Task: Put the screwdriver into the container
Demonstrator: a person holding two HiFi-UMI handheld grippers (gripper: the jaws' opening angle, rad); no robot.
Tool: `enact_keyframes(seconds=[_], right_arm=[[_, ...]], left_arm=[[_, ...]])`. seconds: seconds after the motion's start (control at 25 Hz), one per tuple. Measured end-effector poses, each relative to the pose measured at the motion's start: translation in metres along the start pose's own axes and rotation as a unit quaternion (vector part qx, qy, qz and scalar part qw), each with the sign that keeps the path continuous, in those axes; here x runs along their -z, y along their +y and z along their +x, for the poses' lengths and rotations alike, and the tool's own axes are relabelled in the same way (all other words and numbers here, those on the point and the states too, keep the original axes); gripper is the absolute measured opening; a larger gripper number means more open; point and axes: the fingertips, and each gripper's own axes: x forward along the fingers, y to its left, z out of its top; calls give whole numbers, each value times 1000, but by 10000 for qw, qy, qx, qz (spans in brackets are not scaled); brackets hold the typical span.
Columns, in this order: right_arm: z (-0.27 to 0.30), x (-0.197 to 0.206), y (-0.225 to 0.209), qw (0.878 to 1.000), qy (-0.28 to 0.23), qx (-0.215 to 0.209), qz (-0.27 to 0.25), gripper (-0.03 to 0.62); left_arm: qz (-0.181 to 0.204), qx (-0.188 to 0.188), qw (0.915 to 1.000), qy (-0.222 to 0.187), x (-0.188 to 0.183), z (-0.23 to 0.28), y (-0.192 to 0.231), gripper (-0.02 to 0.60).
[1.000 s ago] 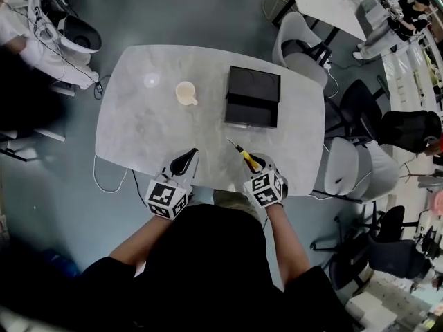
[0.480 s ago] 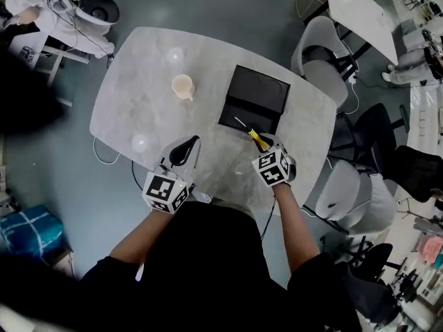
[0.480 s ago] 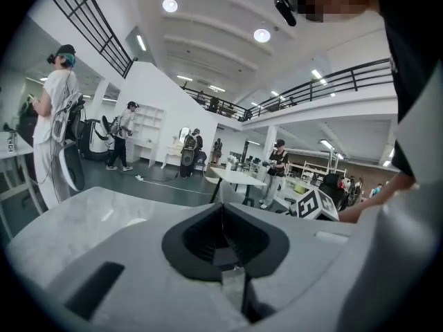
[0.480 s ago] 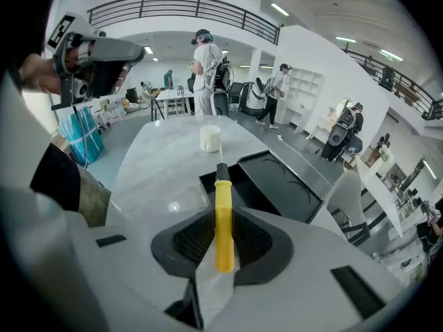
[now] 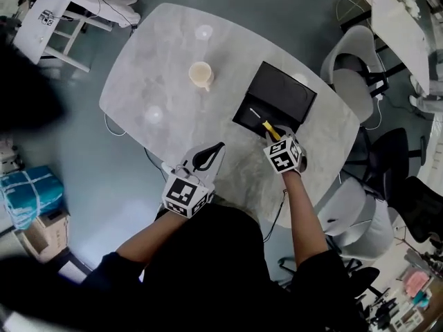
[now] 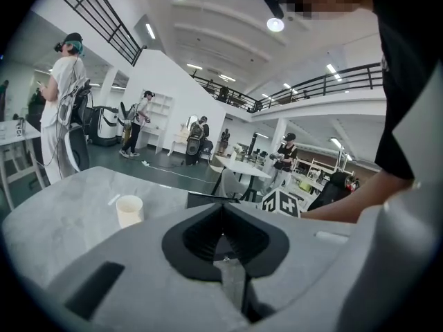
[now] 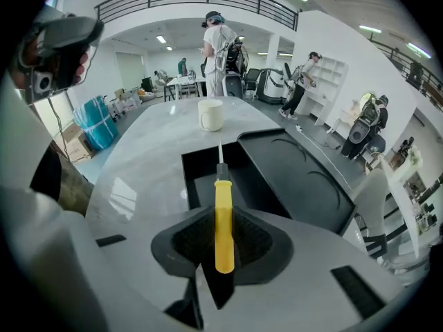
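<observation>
Grey table [image 5: 166, 68], right claw [image 5: 272, 134] clamped on yellow screwdriver [image 7: 223, 216] over black container [image 5: 285, 92]; left claw [image 5: 208, 156] together.

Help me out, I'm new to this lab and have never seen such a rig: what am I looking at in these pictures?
No robot here: a person holds a grasping tool in each hand. The top-down picture comes from a camera on the person's head. The other two come from cameras riding on each tool, looking along its jaws. On the grey table stand a cream cup and an open black container. The right tool is clamped on a yellow-handled screwdriver, its shaft pointing over the container. The left tool is shut and empty.
</observation>
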Motion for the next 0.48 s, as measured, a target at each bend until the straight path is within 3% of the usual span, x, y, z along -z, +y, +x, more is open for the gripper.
enact_keyframes(seconds=[0.24, 0.48], right_arm=[[34, 8, -1, 9996, 233, -156, -64, 77], [57, 17, 1, 9983, 532, -234, 5, 76]], left_arm=[[-4, -119, 9998, 148, 7, 6, 3, 17], [102, 29, 9996, 279, 4, 12, -5, 17]])
